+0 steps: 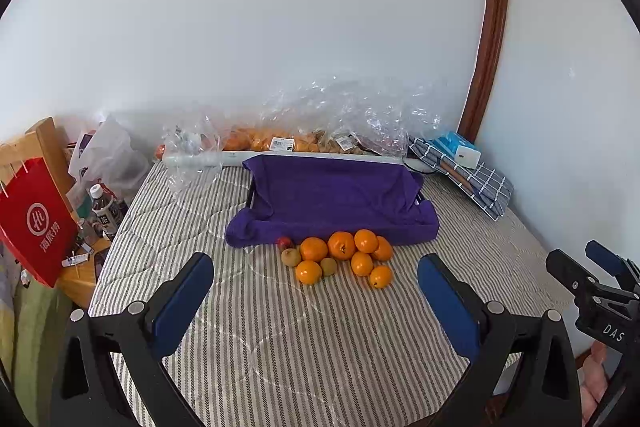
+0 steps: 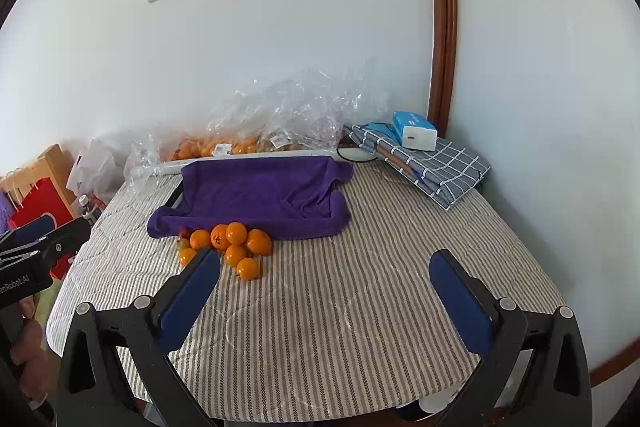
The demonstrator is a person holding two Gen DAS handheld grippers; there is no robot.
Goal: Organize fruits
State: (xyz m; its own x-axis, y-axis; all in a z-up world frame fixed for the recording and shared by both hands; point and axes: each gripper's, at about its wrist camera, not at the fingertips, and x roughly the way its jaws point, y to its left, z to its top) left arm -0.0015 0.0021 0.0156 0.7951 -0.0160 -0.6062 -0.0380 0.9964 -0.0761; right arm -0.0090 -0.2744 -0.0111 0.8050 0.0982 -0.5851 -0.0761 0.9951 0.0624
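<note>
Both grippers hover over a striped tablecloth (image 1: pixel 280 347), jaws spread wide and holding nothing; the left gripper (image 1: pixel 316 287) has a cluster of oranges (image 1: pixel 344 255) lying on the cloth straight ahead between its fingers, with two brownish kiwis (image 1: pixel 291 256) and a small red fruit (image 1: pixel 284 242) at the cluster's left edge; from the right gripper (image 2: pixel 324 279), the same pile sits ahead beside its left finger (image 2: pixel 192 295); a purple towel (image 1: pixel 332 199) draped over a tray lies just beyond the fruit, touching it; crumpled clear plastic bags (image 1: pixel 344 115) line the wall behind.

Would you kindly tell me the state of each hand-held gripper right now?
Left hand-held gripper: open, holding nothing.
Right hand-held gripper: open, holding nothing.
</note>
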